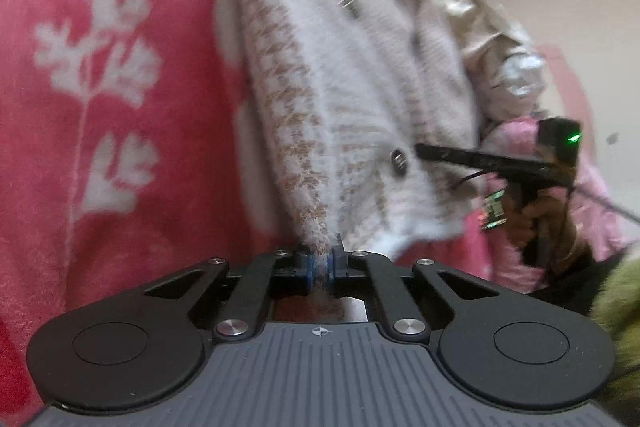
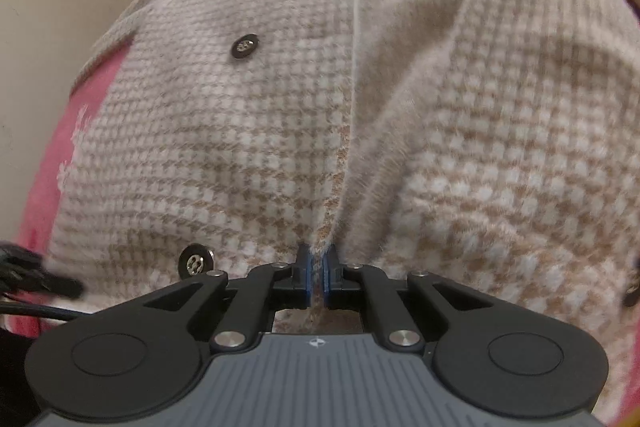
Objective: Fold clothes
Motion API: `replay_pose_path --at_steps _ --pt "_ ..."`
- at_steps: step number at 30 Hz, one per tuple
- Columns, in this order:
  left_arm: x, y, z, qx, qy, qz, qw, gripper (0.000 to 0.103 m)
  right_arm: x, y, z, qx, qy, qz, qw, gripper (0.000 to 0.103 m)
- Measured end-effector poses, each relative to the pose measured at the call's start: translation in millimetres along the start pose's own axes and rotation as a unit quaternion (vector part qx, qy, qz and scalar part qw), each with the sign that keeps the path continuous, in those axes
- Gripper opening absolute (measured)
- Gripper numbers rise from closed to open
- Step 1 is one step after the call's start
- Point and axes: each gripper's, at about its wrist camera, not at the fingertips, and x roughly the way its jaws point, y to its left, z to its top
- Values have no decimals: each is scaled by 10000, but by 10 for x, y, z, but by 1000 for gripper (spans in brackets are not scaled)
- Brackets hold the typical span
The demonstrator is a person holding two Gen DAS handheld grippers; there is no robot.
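- The fuzzy cream-and-tan houndstooth knit cardigan with dark round buttons lies spread on a pink fleece blanket with white leaf prints.
- The left gripper is clenched on a pinched edge of the knit.
- The right gripper likewise grips a fold along the cardigan's front seam.
- The cardigan's far end and the crumpled clothes behind it are blurred; the hand holding the right gripper is only partly visible.
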Motion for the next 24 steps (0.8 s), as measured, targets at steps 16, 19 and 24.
replay_pose_path --at_steps 16,19,24 --pt "150 -152 -5 705 156 491 9962 18 -629 -164 798 -125 -636 452 9969 25" --pt "165 -120 7 576 177 442 9972 19 -389 -255 1288 -32 -727 678 9950 36" --pt "163 -55 32 221 212 323 9990 19 317 -424 2000 -69 -632 325 9975 38"
